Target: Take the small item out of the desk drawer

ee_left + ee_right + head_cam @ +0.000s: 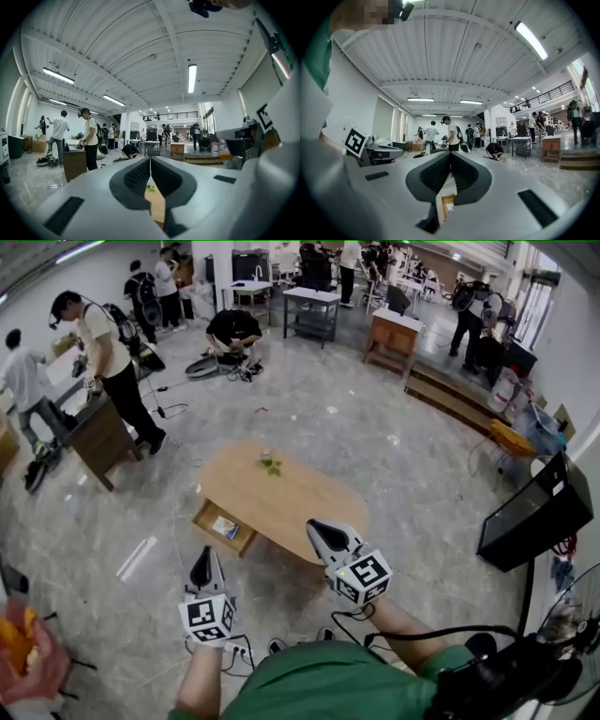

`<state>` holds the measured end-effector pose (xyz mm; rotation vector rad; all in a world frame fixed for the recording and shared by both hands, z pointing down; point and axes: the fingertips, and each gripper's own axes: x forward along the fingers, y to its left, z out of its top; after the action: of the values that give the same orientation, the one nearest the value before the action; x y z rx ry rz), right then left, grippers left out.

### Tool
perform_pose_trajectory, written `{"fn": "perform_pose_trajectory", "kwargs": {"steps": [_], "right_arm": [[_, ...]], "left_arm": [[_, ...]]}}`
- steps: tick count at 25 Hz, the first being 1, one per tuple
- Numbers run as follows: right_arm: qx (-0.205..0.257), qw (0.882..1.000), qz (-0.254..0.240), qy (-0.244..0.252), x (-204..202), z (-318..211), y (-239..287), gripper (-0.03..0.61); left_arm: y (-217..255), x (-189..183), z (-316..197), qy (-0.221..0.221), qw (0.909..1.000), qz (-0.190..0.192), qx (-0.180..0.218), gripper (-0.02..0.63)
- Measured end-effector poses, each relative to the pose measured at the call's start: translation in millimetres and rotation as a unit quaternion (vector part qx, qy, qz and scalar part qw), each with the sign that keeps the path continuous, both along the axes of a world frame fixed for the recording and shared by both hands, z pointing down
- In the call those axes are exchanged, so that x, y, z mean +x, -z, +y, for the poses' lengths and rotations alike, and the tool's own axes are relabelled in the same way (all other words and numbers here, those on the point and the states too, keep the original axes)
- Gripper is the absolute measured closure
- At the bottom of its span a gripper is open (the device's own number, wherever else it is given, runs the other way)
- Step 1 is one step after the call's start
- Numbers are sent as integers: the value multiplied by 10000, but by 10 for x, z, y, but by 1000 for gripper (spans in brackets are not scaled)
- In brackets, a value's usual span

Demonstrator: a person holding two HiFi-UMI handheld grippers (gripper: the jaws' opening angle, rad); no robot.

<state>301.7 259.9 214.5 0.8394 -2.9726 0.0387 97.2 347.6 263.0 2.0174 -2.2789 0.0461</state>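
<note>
Item (225,528) in drawer (241,544); beyond L gripper (203,559)

place: large workshop hall | cues: ribbed ceiling (140,56), strip lights (192,77), scattered desks (394,332), workers (103,343)

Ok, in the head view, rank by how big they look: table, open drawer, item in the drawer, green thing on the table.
Largest: table.
Next: open drawer.
Last: drawer item and green thing look about the same, so I won't rank them.
</note>
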Motion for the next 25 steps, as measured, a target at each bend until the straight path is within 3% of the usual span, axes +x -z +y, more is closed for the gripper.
{"fn": "perform_pose_trajectory", "kwargs": {"steps": [14,25], "right_arm": [[94,9996,220,-117,-654,139,-22,555],[-87,9994,70,341,-1255,-410,-231,555]], "left_arm": [[31,-673,208,49,9999,-36,111,592],[-158,-1079,-162,369,9991,-152,-134,592]]}}
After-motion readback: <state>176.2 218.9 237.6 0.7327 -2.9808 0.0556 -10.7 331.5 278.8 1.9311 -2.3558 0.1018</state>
